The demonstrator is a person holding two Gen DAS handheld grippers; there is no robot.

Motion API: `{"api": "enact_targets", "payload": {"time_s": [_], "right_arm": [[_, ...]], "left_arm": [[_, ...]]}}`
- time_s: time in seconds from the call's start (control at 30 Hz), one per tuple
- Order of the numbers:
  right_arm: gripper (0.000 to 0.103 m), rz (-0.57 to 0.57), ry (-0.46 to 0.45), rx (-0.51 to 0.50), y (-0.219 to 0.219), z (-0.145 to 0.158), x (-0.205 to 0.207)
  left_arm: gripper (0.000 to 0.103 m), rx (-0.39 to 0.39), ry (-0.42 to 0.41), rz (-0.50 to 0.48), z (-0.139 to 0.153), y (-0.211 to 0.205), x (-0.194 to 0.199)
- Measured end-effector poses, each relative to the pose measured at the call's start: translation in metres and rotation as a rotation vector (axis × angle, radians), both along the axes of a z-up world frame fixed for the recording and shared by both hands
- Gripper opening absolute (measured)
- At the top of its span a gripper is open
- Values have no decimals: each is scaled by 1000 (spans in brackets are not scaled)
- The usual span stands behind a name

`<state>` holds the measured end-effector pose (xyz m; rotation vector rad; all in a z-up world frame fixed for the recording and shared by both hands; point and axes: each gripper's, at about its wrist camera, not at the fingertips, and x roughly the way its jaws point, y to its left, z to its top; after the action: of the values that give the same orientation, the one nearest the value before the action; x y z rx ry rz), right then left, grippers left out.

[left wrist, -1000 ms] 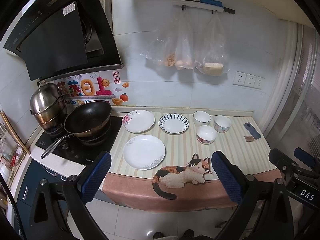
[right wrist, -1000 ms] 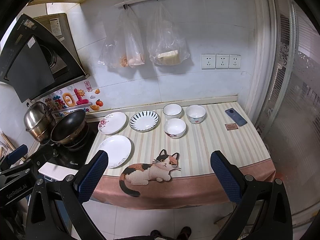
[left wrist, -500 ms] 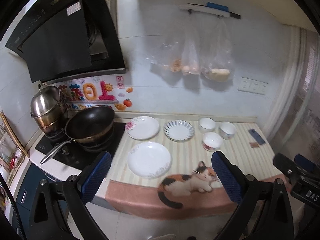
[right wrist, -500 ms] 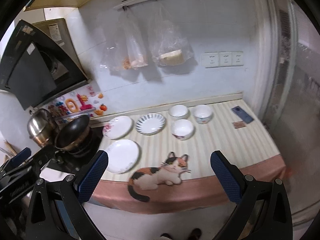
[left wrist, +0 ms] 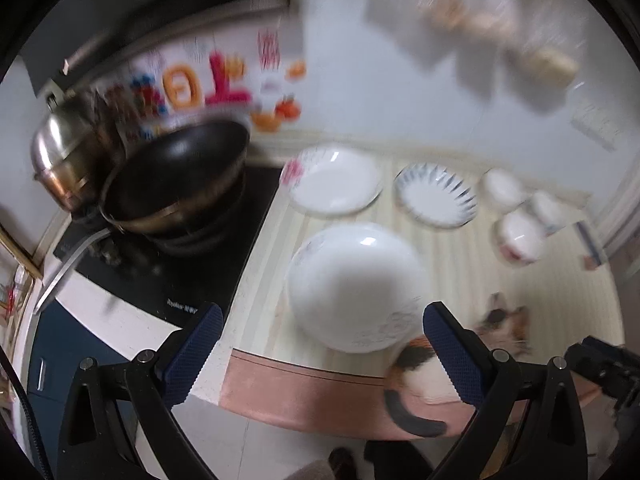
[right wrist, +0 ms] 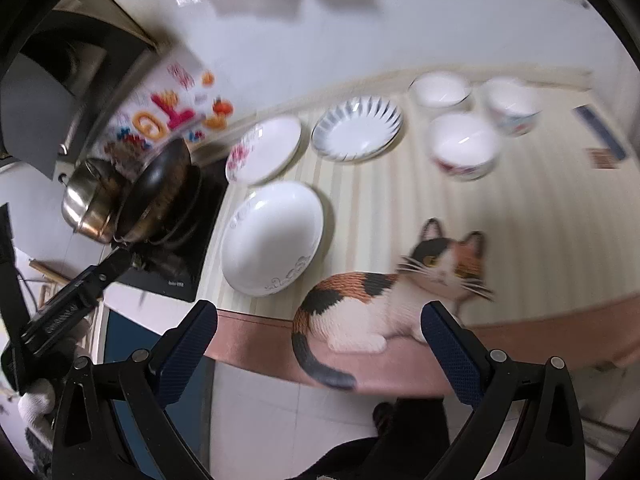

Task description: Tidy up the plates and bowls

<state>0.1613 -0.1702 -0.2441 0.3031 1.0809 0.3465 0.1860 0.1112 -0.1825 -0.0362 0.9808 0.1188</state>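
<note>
Both views are blurred by motion. A plain white plate [left wrist: 352, 288] [right wrist: 274, 238] lies nearest on the striped counter mat. Behind it lie a flower-edged plate [left wrist: 334, 182] [right wrist: 264, 154] and a blue-rayed plate [left wrist: 436, 196] [right wrist: 356, 128]. Three small bowls stand to the right: [left wrist: 520, 242] [right wrist: 464, 146], [left wrist: 502, 188] [right wrist: 438, 88], [left wrist: 550, 208] [right wrist: 512, 106]. My left gripper [left wrist: 320, 348] is open and empty, just in front of the white plate. My right gripper [right wrist: 320, 344] is open and empty over the counter's front edge, by the cat picture [right wrist: 396, 284].
A black wok [left wrist: 176, 184] and a steel pot [left wrist: 68, 160] stand on the hob [left wrist: 168, 264] at the left. A phone [right wrist: 598, 132] lies at the far right of the counter. Bags [left wrist: 500, 24] hang on the wall. The left gripper's body [right wrist: 64, 304] shows at the right view's left edge.
Both grippers have moved down and much closer to the counter. The left one now faces the near white plate; the right one faces the cat picture. Both stay open.
</note>
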Motion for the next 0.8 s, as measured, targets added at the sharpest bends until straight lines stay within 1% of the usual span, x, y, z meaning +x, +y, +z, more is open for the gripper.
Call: {"api": "enact_targets", "payload": {"time_s": [0.07, 0.13, 0.23, 0.27, 0.33, 0.4, 0.43, 0.5, 0.53, 0.57, 0.6, 0.63, 0.67, 0.7, 0.77, 0.8], "right_arm": [[103, 43, 37, 21, 11, -29, 36], [102, 82, 85, 14, 25, -59, 74], [102, 132, 138, 11, 44, -100, 122], [101, 142, 150, 15, 49, -107, 131], [96, 161, 182, 58, 57, -127, 154], [86, 180, 210, 101, 64, -142, 170], [84, 191, 227, 109, 69, -150, 178], [74, 211, 253, 125, 79, -164, 194], [72, 223, 261, 128, 82, -169, 199], [69, 231, 265, 126, 86, -174, 202], [65, 240, 265, 127, 90, -177, 205], [62, 249, 264, 129, 95, -183, 210], [53, 253, 265, 137, 98, -186, 212], [40, 258, 269, 153, 101, -192, 216], [24, 265, 268, 163, 106, -196, 219], [24, 261, 266, 159, 108, -198, 220]], "left_arm": [[103, 3, 77, 30, -30, 10, 27], [103, -30, 149, 58, -61, 21, 50], [102, -84, 219, 95, -97, 36, 77], [102, -97, 240, 105, -106, 40, 84], [102, -137, 280, 117, -129, 48, 101], [100, -150, 309, 121, -147, 53, 111], [97, -159, 321, 121, -152, 55, 113], [90, -180, 348, 121, -166, 59, 118], [85, -194, 356, 118, -172, 60, 122], [76, -211, 360, 116, -177, 62, 123], [70, -224, 369, 117, -182, 63, 124], [57, -238, 377, 114, -186, 63, 125], [48, -250, 382, 114, -189, 64, 124], [44, -245, 384, 123, -190, 65, 122], [43, -262, 366, 136, -191, 70, 122], [43, -271, 358, 143, -189, 72, 119]]}}
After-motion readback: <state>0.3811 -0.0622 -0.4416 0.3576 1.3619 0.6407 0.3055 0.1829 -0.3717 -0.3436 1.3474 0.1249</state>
